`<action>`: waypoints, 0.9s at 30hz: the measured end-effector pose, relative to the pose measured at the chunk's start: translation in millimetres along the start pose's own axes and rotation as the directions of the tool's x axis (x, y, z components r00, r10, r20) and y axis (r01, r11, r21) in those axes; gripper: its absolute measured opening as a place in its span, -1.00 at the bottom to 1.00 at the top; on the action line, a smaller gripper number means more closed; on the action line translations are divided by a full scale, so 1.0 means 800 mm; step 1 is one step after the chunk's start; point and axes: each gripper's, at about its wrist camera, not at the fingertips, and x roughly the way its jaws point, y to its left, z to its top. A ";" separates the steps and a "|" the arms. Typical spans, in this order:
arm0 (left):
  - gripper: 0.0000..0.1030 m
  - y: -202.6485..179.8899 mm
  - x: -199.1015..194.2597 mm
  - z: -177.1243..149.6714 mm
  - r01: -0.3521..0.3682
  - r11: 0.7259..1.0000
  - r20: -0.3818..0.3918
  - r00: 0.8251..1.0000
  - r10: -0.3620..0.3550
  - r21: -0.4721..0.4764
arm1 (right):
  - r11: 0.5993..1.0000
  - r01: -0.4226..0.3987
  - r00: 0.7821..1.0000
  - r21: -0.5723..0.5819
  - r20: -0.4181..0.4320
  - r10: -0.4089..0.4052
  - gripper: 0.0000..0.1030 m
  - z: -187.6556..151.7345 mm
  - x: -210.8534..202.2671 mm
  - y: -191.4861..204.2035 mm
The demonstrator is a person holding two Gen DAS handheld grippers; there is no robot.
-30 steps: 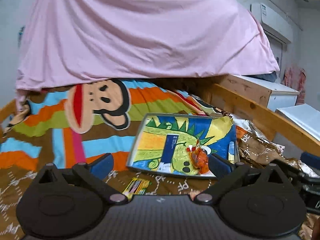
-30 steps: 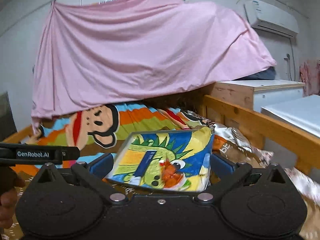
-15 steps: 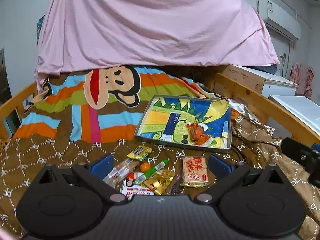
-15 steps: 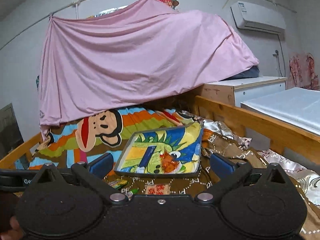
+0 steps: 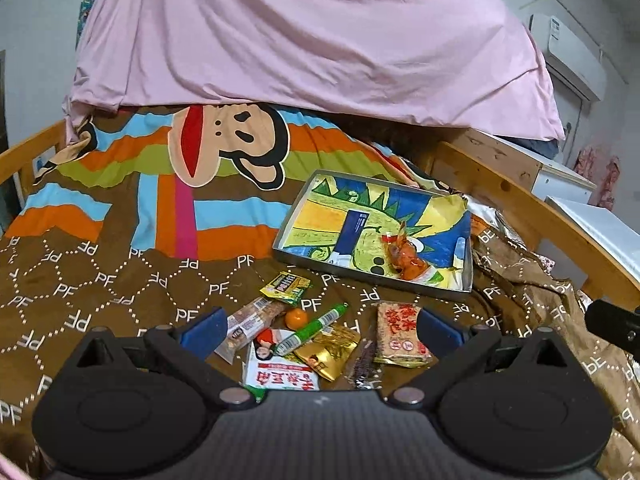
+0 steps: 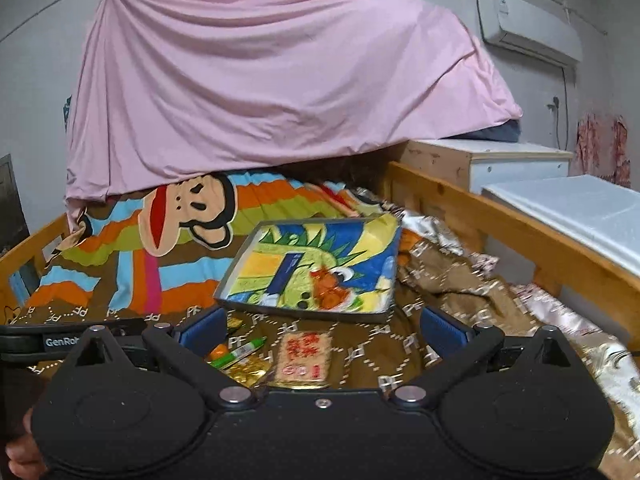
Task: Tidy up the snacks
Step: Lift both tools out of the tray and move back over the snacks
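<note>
Hovering with jaws apart, left gripper (image 5: 318,330) overlooks scattered snacks (image 5: 316,336).

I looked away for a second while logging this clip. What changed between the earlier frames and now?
Both grippers pulled back from the tray, so the loose snacks on the blanket came into view: the red rice cracker pack, green tube, gold packet and small orange. Nothing was grasped or released. The left gripper and right gripper stayed open and empty; the orange snack bag stayed in the tray.
</note>
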 end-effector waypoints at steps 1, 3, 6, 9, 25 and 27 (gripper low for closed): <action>0.99 0.007 0.004 0.002 0.004 1.000 0.000 1.000 -0.004 0.004 | 1.000 0.003 1.000 0.003 -0.007 -0.003 0.99 0.000 0.004 0.007; 0.99 0.022 0.013 0.008 0.016 1.000 0.007 1.000 -0.017 0.018 | 0.999 0.030 1.000 0.020 -0.010 -0.029 0.99 -0.003 0.013 0.022; 0.99 0.041 0.029 0.020 0.024 0.999 0.013 1.000 -0.025 0.040 | 0.995 0.076 0.997 0.067 -0.026 -0.074 0.99 -0.006 0.032 0.038; 0.99 0.057 0.050 0.036 0.019 0.998 -0.008 1.000 -0.019 0.062 | 0.986 0.113 0.992 0.122 -0.061 -0.107 0.99 -0.009 0.055 0.053; 0.99 0.120 0.103 0.082 -0.061 0.986 -0.010 0.998 0.063 0.158 | 0.997 0.072 0.991 0.016 -0.116 -0.070 0.99 0.037 0.140 0.143; 0.99 0.119 0.106 0.078 -0.082 0.984 -0.005 0.996 0.083 0.160 | 0.999 0.051 0.990 0.007 -0.129 -0.050 0.99 0.029 0.149 0.143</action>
